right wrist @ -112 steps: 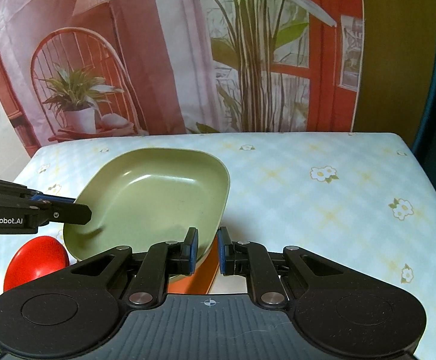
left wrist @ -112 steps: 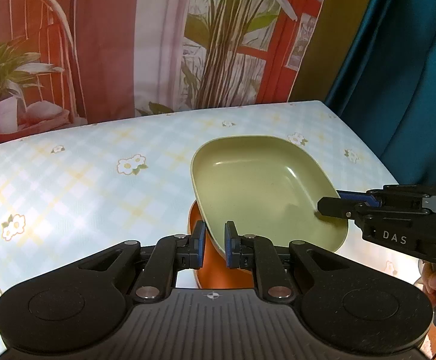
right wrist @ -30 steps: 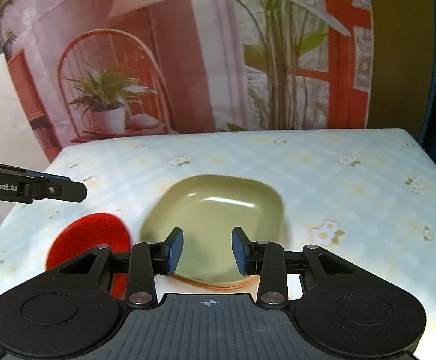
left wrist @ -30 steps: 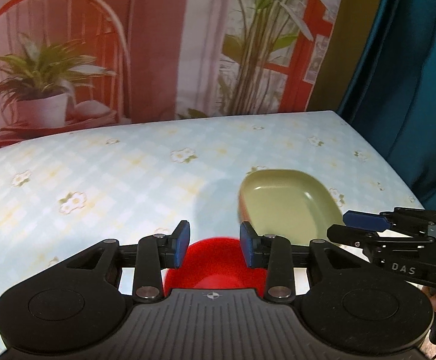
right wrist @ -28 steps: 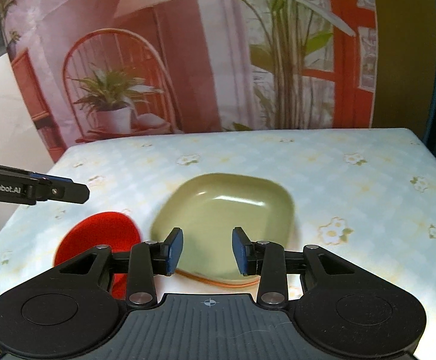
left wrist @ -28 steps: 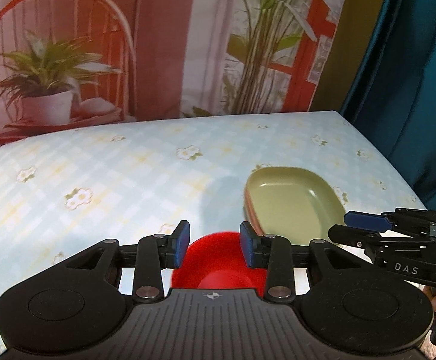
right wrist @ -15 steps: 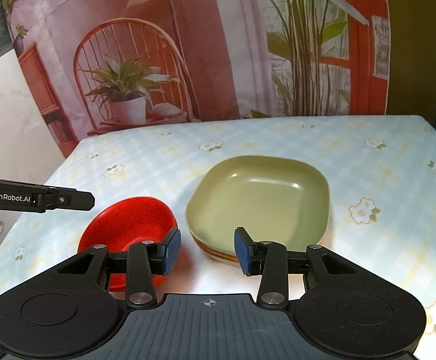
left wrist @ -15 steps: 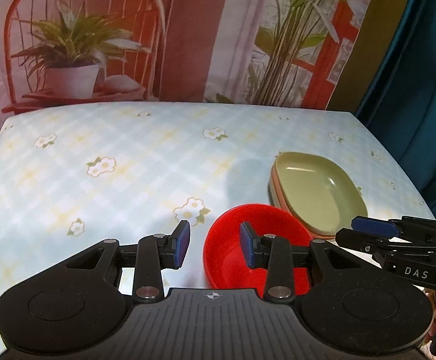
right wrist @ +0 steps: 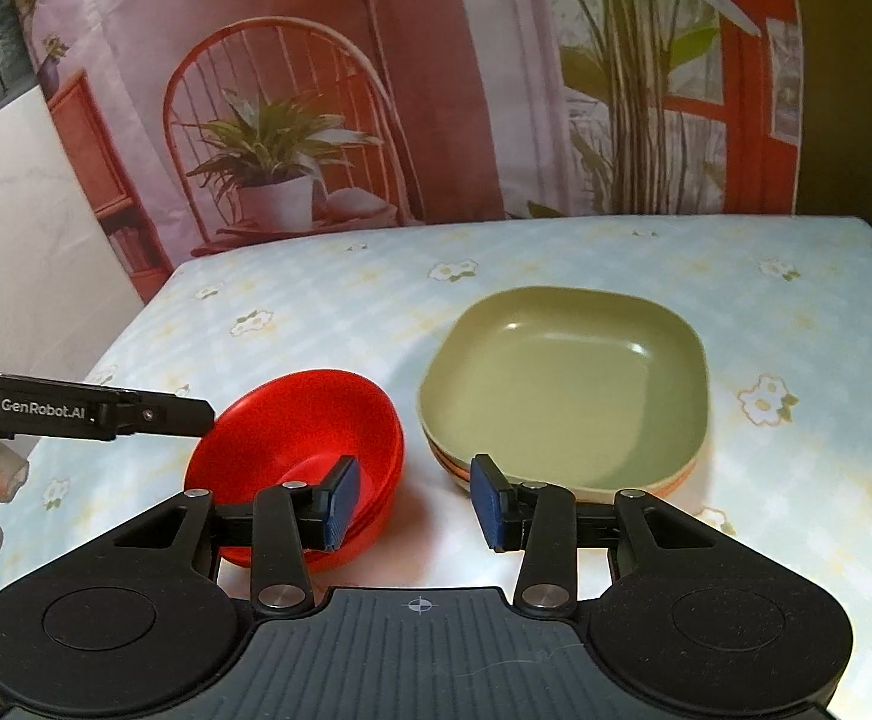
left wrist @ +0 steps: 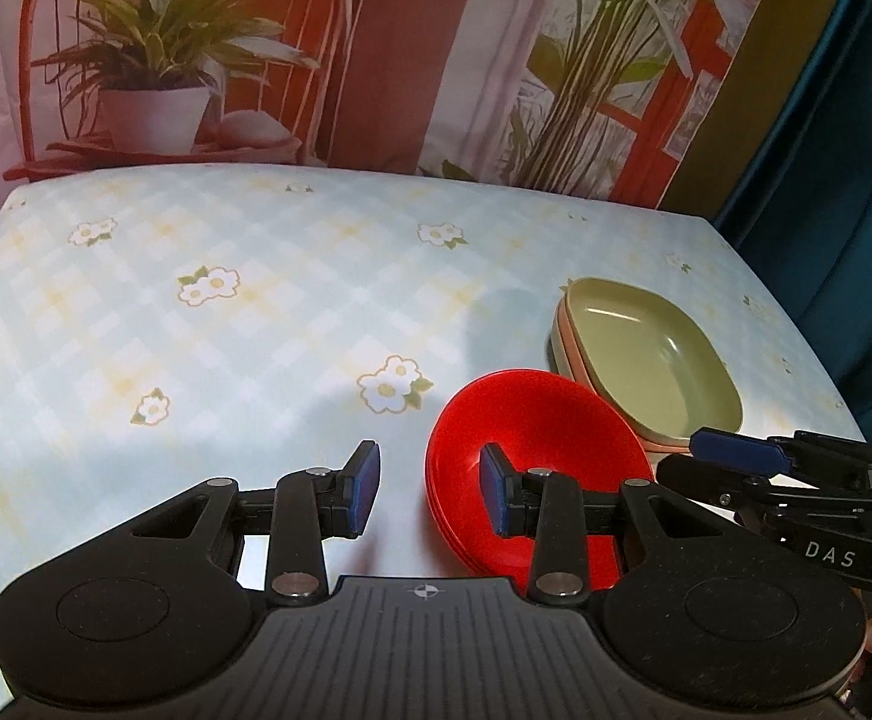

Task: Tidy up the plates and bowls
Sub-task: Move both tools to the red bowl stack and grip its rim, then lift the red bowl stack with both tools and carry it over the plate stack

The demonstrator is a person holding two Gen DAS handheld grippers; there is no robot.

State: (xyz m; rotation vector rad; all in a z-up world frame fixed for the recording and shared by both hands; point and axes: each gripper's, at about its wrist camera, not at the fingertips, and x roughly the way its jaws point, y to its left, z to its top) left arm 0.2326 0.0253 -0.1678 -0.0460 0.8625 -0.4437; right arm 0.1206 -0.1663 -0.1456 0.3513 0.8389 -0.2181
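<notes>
A stack of red bowls (left wrist: 532, 438) (right wrist: 297, 420) sits on the flowered tablecloth. Just right of it is a stack of square plates, a green plate (left wrist: 652, 354) (right wrist: 568, 384) on top with orange ones under it. My left gripper (left wrist: 429, 483) is open and empty, held above the near side of the red bowls. My right gripper (right wrist: 414, 501) is open and empty, held above the gap between bowls and plates. Each gripper shows in the other's view: the right one (left wrist: 736, 456) near the plates, the left one (right wrist: 153, 414) over the bowls' left rim.
The table (left wrist: 255, 312) is covered in a pale blue checked cloth with flowers. A printed backdrop (right wrist: 375, 90) of a chair and plants hangs behind it. A dark teal curtain (left wrist: 844, 150) hangs at the right.
Both grippers have let go of the green plate, which now rests on the orange plates. Both have opened, pulled back and risen, bringing the red bowls and more table into view.
</notes>
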